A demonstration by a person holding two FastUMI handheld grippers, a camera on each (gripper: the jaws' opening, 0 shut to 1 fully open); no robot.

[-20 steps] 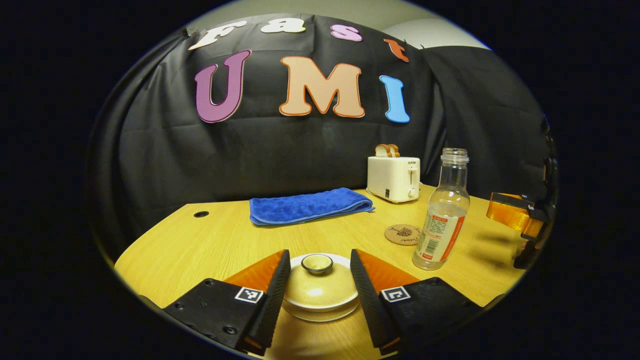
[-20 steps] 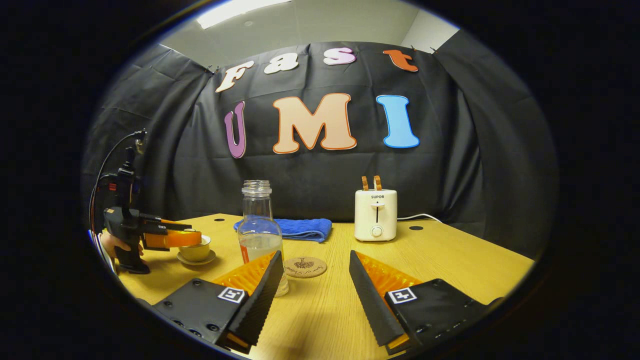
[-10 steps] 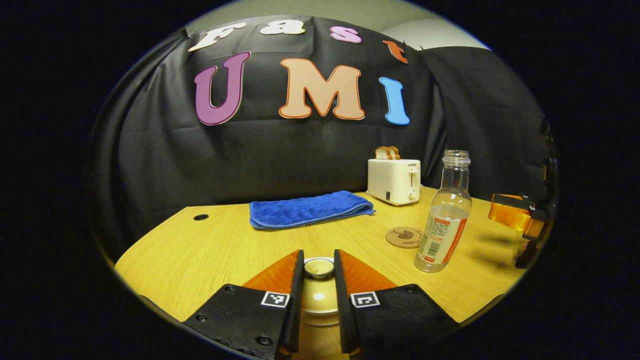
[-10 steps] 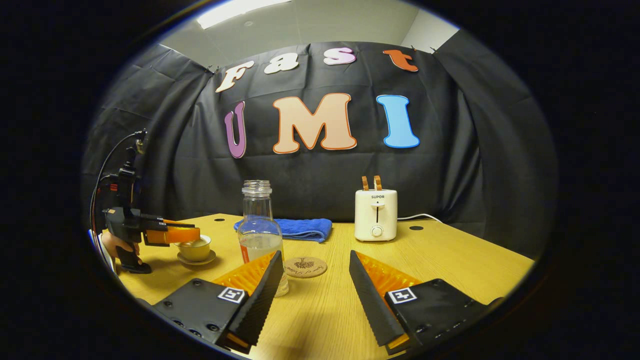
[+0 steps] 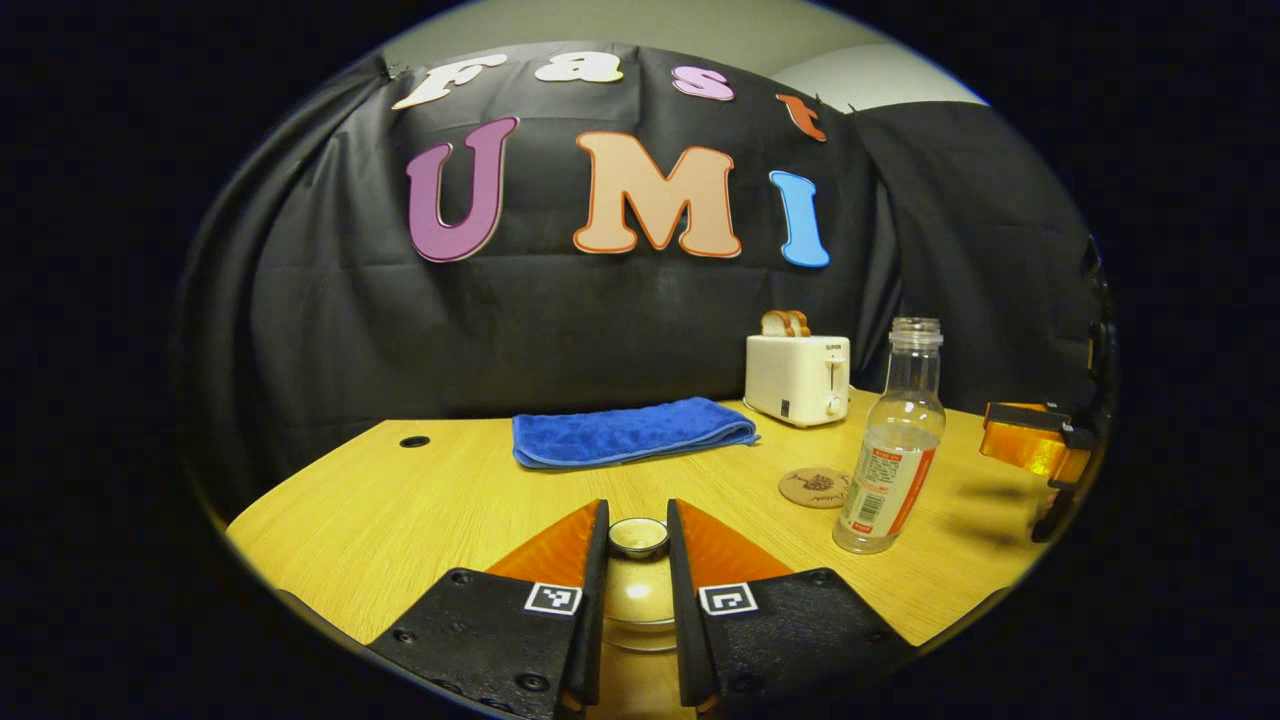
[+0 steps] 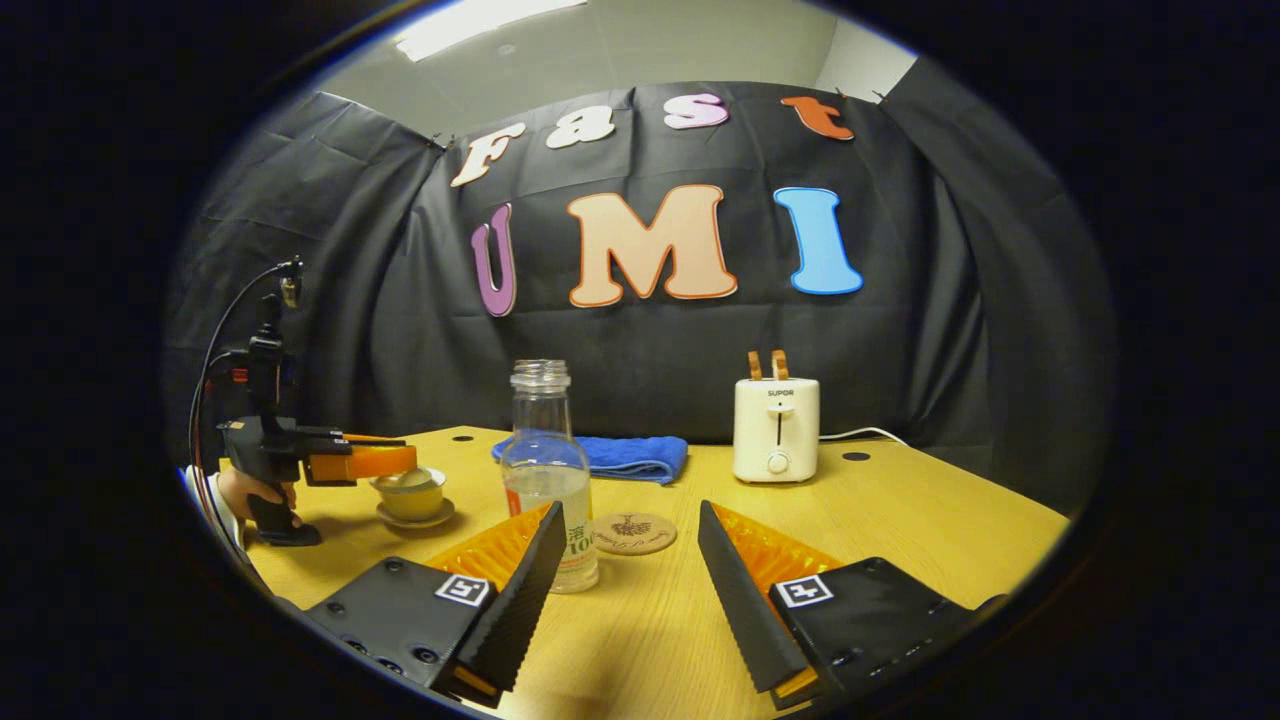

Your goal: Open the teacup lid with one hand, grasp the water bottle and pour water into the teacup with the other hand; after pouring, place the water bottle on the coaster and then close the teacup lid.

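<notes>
The knob of the teacup lid [image 5: 638,537] is clamped between the two fingers of the left gripper [image 5: 637,560], seen in the left gripper view with the pale lid pinched at the bottom of the picture. In the right gripper view the same gripper [image 6: 385,462] is seen from the side, held in a hand [image 6: 247,492] at the far left of the table [image 6: 930,520], its fingers closed over the lid of the teacup [image 6: 411,495], which stands on a saucer [image 6: 417,519]; whether the lid is lifted off the cup cannot be told.

The fingers of the right gripper [image 6: 625,560] are held wide apart over the table, with nothing between them. The uncapped water bottle [image 6: 549,478] is shown standing upright just beyond its left finger, partly filled, and the round coaster [image 6: 635,533] lies bare just beside the bottle. From the left gripper view the bottle [image 5: 891,450] and coaster [image 5: 818,487] are seen to the right, with the other gripper [image 5: 1040,450] at the edge.

A folded blue towel [image 5: 630,432] lies farther back, near a white toaster [image 6: 776,428] holding two slices of bread, marked "SUPOR". The print on the bottle's label is too small to be made out.
</notes>
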